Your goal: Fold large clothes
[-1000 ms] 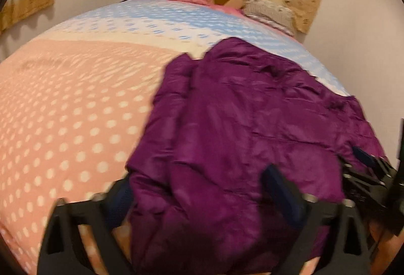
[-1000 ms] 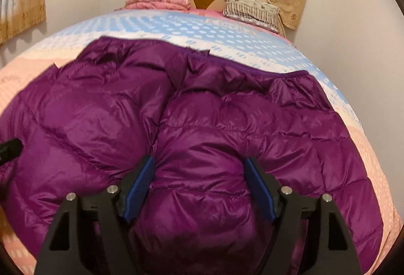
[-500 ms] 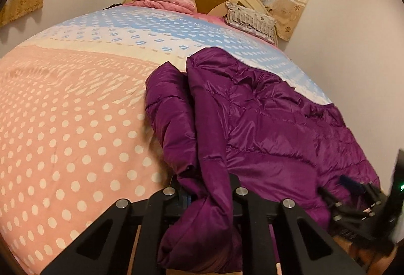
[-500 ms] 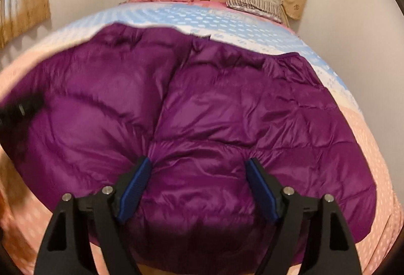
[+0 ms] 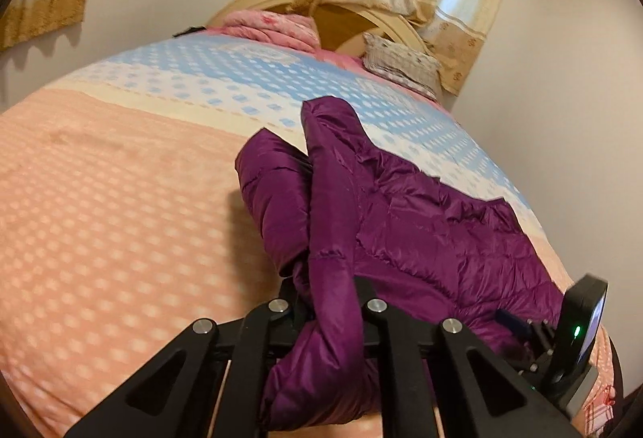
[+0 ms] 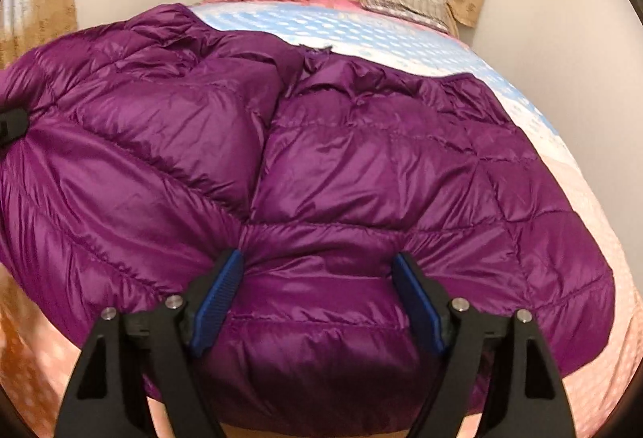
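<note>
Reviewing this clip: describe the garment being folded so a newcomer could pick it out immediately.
Start at the bed with its peach-and-blue dotted cover. On its near right side lies the purple quilted puffer jacket. It is the only shiny, dark item there; the folded pink quilt and grey pillow sit far off at the headboard.

The left gripper's (image 5: 327,301) pads are buried in a fold of the purple jacket (image 5: 422,237), the jacket's near hem runs off the bottom edge in both views, and only a black sliver of that gripper shows at the right view's left edge.
</note>
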{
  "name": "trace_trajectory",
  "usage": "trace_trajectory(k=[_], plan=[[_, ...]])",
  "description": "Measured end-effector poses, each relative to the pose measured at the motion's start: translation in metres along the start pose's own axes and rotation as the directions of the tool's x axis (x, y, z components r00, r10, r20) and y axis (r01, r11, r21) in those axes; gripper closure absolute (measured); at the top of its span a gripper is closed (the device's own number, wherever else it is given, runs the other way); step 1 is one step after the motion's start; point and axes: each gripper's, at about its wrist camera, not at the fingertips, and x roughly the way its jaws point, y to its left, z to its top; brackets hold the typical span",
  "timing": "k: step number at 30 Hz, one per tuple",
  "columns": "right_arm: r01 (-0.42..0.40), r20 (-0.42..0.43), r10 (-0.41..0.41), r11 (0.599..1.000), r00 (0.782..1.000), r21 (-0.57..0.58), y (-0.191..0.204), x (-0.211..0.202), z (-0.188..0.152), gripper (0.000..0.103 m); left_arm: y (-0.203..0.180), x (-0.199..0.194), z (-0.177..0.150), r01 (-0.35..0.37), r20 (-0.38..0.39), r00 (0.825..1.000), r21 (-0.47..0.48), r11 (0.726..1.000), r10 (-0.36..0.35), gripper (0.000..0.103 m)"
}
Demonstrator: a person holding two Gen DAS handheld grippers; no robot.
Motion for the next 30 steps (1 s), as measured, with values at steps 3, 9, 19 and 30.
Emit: trace_trajectory(k=[3, 9, 19, 30], plan=[[-0.067, 0.017, 0.068, 0.997, 0.998, -0.037, 0.026, -0.001, 0.01, 0.022, 0.014, -0.013, 0.014, -0.057, 0.031, 0.998, 0.022, 0.998, 0.057, 0.096], [-0.235, 0.133, 0.231, 0.972, 0.964, 0.015, -0.019, -0.056, 0.021, 0.023, 0.003, -0.035, 0.038, -0.103, 0.108, 0.99, 0.106, 0.989, 0.092, 0.096], [0.029, 0.17, -0.084, 0.953, 0.982, 0.301, -0.212, -0.075, 0.003, 0.013, -0.141, -0.03, 0.042, 0.021, 0.163, 0.983, 0.384, 0.923, -0.09, 0.096], [0.178, 0.004, -0.199, 0.887, 0.98, 0.427, -0.27, -0.068, -0.059, 0.013, -0.292, 0.059, -0.051, 0.088, 0.006, 0.991, 0.716, 0.692, -0.132, 0.096]])
